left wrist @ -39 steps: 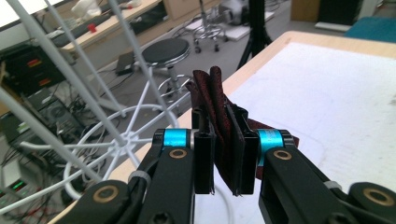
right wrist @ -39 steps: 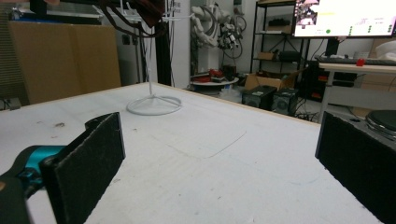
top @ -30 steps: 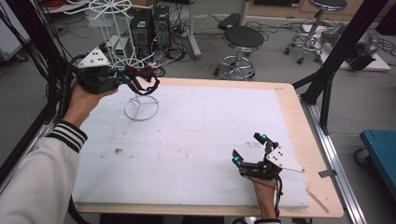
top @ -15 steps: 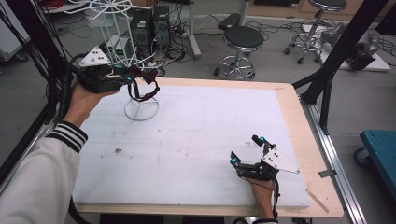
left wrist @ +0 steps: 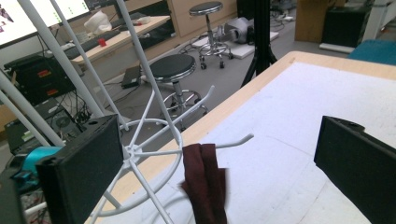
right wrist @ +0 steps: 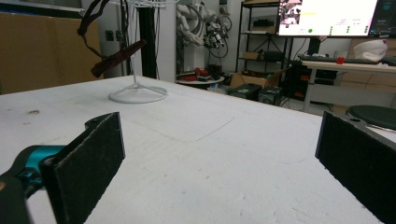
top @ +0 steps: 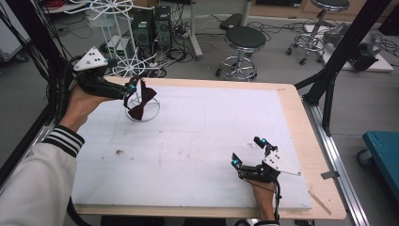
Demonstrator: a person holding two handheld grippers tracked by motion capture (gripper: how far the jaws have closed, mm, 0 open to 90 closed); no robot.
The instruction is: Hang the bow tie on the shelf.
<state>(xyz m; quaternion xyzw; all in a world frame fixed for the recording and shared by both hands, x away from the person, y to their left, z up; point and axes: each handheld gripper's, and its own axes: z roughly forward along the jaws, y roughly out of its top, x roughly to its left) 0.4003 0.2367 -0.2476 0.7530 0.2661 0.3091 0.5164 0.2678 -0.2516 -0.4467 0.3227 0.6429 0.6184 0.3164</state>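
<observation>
The left claw (top: 131, 87) is held up at the far left corner of the white padded surface (top: 197, 141), just beside the white wire stand w/ thin spokes and a round ring base (top: 141, 113). In the left gripper view its two black jaws are spread wide apart, w/ nothing pinched between them. The dark maroon strap of soft fabric (left wrist: 205, 184) hangs there in the gap between the jaws, draped over one thin white spoke of the stand, folded double and pointing down; whether a jaw touches it I cannot tell. From the high view the strap (top: 141, 101) sits right at the tip of the left claw, above the ring base. The right claw (top: 248, 151) is low at the near right part of the surface, well apart from the stand, approx. opposite corner. Its jaws are also spread wide and empty, the hand resting close to the surface edge. In the right gripper view the wire stand (right wrist: 137, 93) is far off w/ the maroon strap (right wrist: 116, 57) hanging tilted on it. A black round stool (top: 244, 40) stands on the floor behind the surface.
</observation>
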